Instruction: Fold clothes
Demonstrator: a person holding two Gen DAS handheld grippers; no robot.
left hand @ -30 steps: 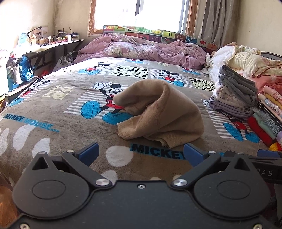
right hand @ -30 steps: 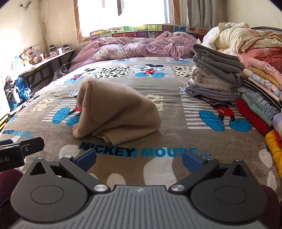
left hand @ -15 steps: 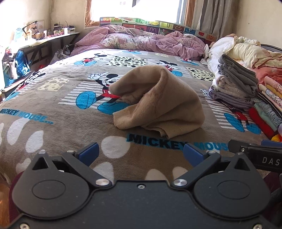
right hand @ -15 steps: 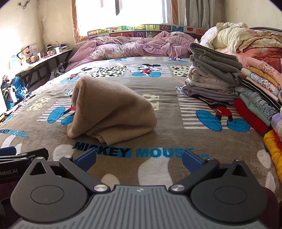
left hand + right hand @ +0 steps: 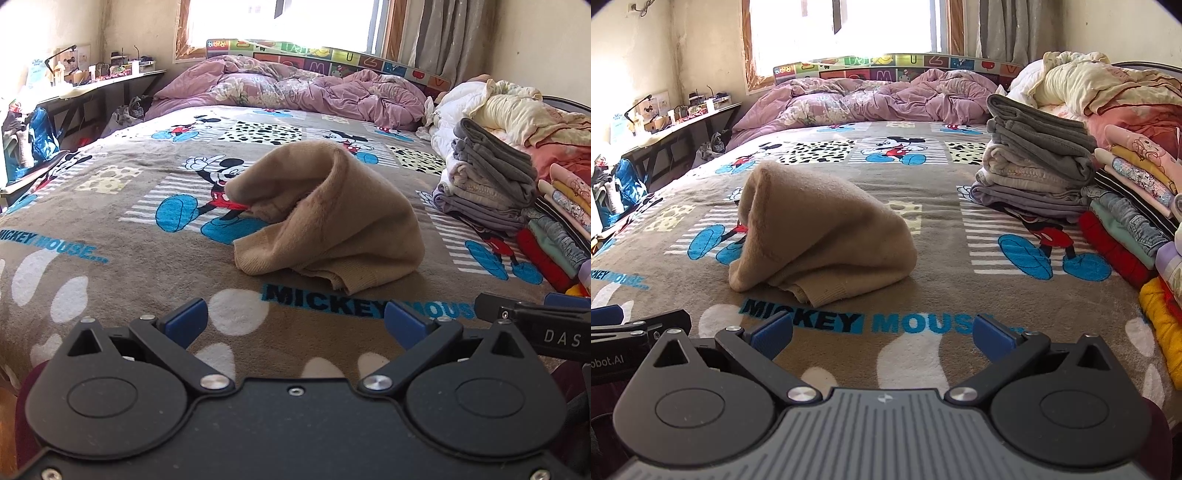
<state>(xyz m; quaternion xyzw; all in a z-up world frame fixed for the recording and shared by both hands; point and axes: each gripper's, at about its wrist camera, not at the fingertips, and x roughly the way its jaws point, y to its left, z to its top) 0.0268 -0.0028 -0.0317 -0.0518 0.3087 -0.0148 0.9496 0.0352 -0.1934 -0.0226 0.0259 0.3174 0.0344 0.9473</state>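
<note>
A: How are the two tools set?

B: The left gripper [image 5: 294, 320] is held with its jaws spread wide and nothing between the blue pads [image 5: 185, 319]. The right gripper [image 5: 882, 334] is spread in the same way and is likewise empty. Both are positioned low over the near edge of the bed, side by side; part of each is seen at the edge of the other's view.

A: Where is the garment located?

B: The tan sweater [image 5: 325, 218] is found in a loose, crumpled mound on the Mickey Mouse blanket [image 5: 110, 206], just beyond the printed "MICKEY MOUSE" lettering. It is touched by neither tool. One fold is raised into a hollow arch open toward the left; a ribbed hem is laid flat on the blanket at the near side. In the right wrist view the same sweater [image 5: 816, 232] is seen left of centre.

A: What else is placed on the bed?

B: A stack of folded grey clothes [image 5: 1034, 166] is set to the right, well apart from the sweater. A row of coloured folded clothes [image 5: 1126, 229] is lined along the right edge. A purple duvet [image 5: 295, 92] is bunched at the far end, under the window.
</note>
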